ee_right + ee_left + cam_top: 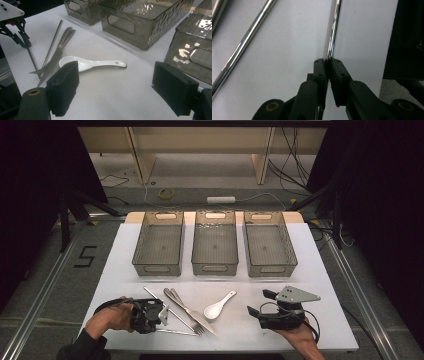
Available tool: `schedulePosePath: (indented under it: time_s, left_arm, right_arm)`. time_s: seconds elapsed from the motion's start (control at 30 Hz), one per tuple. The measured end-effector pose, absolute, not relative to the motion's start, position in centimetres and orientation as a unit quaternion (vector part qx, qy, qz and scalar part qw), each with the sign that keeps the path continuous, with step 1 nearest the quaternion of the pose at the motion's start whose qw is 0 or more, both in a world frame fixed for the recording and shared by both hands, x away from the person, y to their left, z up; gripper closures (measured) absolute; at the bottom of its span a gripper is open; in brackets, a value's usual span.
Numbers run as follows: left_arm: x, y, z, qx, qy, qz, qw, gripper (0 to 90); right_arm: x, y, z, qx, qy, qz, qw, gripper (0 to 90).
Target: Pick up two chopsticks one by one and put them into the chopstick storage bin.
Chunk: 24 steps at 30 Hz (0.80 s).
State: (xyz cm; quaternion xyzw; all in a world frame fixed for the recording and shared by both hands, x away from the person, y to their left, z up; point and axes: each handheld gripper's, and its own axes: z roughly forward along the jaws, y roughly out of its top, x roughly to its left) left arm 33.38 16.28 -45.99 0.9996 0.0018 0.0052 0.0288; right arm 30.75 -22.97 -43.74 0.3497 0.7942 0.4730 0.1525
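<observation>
Left tongs pressed together, pinching the end of a thin metal rod, likely a chopstick, which runs up the middle of the left gripper view over the white table. In the high view the left tongs sit at lower left, with the pinched chopstick lying flat on the table toward the fork tines. A second chopstick crosses the left of the left gripper view, apart from the tongs; same rod in the high view runs diagonally.

Right tongs spread wide, holding nothing, touching nothing; in the high view right tongs sit at lower right, above the table.

Centre bottom of the high view: knife and fork side by side, overlapping; which handle belongs to which is hard to tell. White spoon just right of them, apart from both tongs; in the right gripper view the spoon lies mid-frame, bowl to the left.

Upper half of the high view: three grey see-through bins in a row, left bin, middle bin, right bin, all with bare floors showing. In the right gripper view the bins are cut off by the top and right edges. Left hand partly covered by the gripper body.
</observation>
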Motion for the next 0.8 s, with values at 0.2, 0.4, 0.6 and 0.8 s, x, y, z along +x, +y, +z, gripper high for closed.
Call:
schedulePosePath:
  time_s: [0.2,0.4,0.6,0.8]
  left_arm:
    - [33.3,16.4,-46.0,0.999,-0.015,0.003,0.035,84.0]
    - [33.2,16.3,-45.9,0.999,-0.025,-0.006,0.04,84.9]
    - [33.2,16.3,-45.4,0.999,-0.023,-0.007,0.049,85.0]
    - [32.9,16.1,-44.7,0.997,-0.033,-0.018,0.06,85.1]
  right_arm:
    - [30.8,-23.0,-43.8,0.35,0.796,0.47,0.153,22.5]
    - [30.8,-22.9,-43.8,0.349,0.797,0.469,0.151,22.5]
    - [30.8,-22.9,-43.8,0.349,0.797,0.469,0.15,22.5]
    - [30.8,-22.9,-43.8,0.348,0.799,0.467,0.148,22.5]
